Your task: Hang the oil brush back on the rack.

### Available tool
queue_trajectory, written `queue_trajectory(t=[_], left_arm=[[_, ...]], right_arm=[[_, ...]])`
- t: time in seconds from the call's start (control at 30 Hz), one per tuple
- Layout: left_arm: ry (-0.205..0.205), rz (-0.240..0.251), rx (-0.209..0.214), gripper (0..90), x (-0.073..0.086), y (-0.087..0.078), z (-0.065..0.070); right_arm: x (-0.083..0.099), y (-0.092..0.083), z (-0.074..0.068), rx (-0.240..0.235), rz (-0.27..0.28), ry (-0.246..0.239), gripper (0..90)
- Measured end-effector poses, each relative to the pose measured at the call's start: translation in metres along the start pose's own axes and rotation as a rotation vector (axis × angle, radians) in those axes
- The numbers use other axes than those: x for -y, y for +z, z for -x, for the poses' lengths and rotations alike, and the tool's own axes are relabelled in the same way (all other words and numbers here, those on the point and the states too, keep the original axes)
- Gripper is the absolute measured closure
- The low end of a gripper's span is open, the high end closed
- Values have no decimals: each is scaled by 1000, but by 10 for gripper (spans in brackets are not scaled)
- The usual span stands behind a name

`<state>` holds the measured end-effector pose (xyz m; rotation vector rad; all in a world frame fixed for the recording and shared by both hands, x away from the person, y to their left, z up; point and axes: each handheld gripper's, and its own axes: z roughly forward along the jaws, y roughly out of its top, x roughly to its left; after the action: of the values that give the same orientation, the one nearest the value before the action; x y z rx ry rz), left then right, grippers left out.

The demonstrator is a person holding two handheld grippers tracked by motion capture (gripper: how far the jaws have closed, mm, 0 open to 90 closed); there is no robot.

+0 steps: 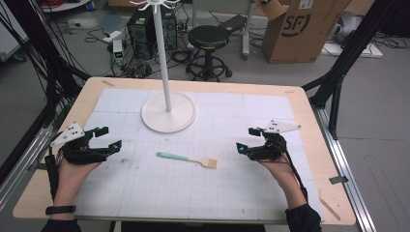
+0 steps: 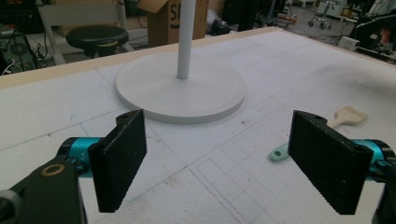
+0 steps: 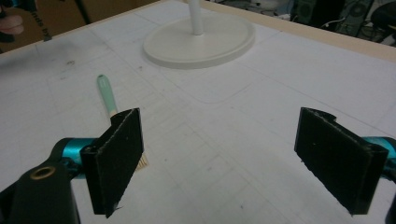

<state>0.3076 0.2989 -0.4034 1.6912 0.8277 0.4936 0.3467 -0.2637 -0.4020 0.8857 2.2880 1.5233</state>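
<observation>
A brush point(image 1: 186, 159) with a mint-green handle and a pale wooden head lies flat on the white grid mat, in the middle of the table. My left gripper point(image 1: 109, 137) stands open to its left, nothing between the jaws. My right gripper point(image 1: 246, 139) stands open to its right, also empty. In the left gripper view the brush point(image 2: 348, 115) lies beyond the right jaw, and the gripper point(image 2: 229, 163) is wide open. In the right gripper view the brush handle point(image 3: 106, 95) runs off behind the left jaw of the open gripper point(image 3: 233, 163).
A white stand with a round base point(image 1: 168, 112) and a tall pole point(image 1: 162, 48) sits at the mat's far middle. The wooden table edge point(image 1: 319, 145) borders the mat. Behind the table are a black stool point(image 1: 208, 37), a cardboard box point(image 1: 302, 26) and cables.
</observation>
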Motion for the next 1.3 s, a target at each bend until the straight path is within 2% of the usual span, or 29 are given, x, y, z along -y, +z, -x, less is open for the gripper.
queue_trajectory(t=[0.4, 0.53, 0.8, 1.0, 1.3], left_arm=[[4, -1, 7, 203, -1, 0, 1], [1, 1, 8, 204, -1, 0, 1], [7, 0, 18, 204, -1, 0, 3], [10, -5, 19, 205, -1, 1, 3], [11, -9, 24, 205, -1, 2, 4]], right_arm=[[-10, 39, -19, -89, -56, -30, 148], [-11, 55, -30, -125, -90, -49, 153], [-11, 77, -41, -162, -136, -80, 170], [-13, 96, -51, -207, -159, -103, 248], [-13, 123, -66, -264, -238, -138, 392]])
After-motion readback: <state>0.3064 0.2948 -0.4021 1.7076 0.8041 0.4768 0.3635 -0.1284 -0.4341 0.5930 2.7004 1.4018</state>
